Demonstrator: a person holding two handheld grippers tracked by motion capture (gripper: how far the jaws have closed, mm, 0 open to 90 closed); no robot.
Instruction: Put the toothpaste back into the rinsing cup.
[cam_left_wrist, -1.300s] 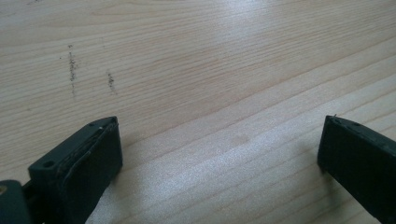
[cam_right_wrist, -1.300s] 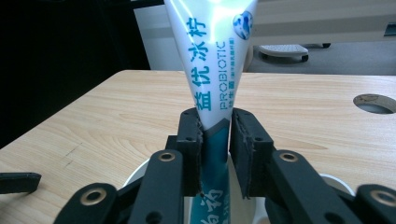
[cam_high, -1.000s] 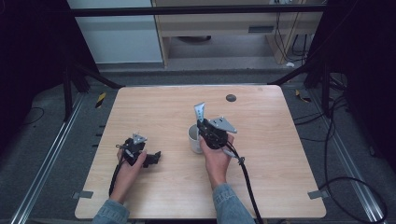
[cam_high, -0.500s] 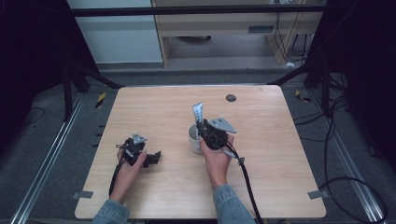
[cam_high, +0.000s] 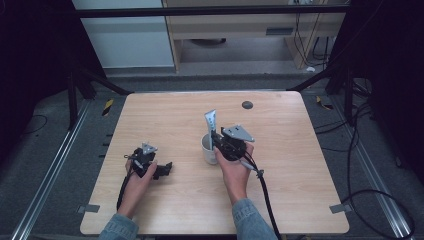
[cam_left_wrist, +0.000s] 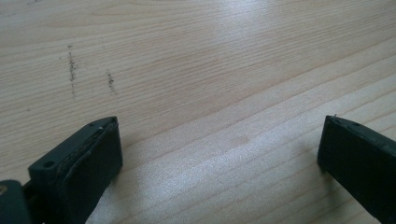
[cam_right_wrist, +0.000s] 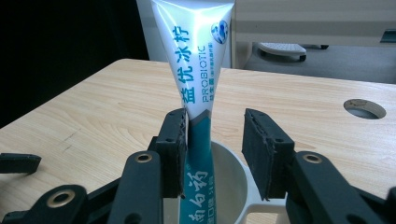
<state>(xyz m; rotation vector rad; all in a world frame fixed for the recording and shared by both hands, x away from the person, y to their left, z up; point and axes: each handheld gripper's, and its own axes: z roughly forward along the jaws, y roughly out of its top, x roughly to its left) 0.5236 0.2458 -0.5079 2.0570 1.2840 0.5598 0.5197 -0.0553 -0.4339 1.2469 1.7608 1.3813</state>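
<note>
Tube: toothpaste tube (cam_right_wrist: 198, 84) already upright in white cup (cam_high: 209, 148), bench (cam_high: 300, 150) centre.
Right gripper (cam_right_wrist: 215, 140): jaws parted around tube, release looks done.
Left gripper (cam_high: 150, 166): 8 o'clock, jaws wide, empty.

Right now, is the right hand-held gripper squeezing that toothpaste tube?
Apart on one side: right gripper view shows the toothpaste tube against one jaw, a clear gap before the other.

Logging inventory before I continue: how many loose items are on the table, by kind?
White ceramic cup: 1
White-and-teal toothpaste tube, standing in that cup: 1
Total: 2
The right gripper is open around the tube; the left gripper is open over bare light wooden table.
</note>
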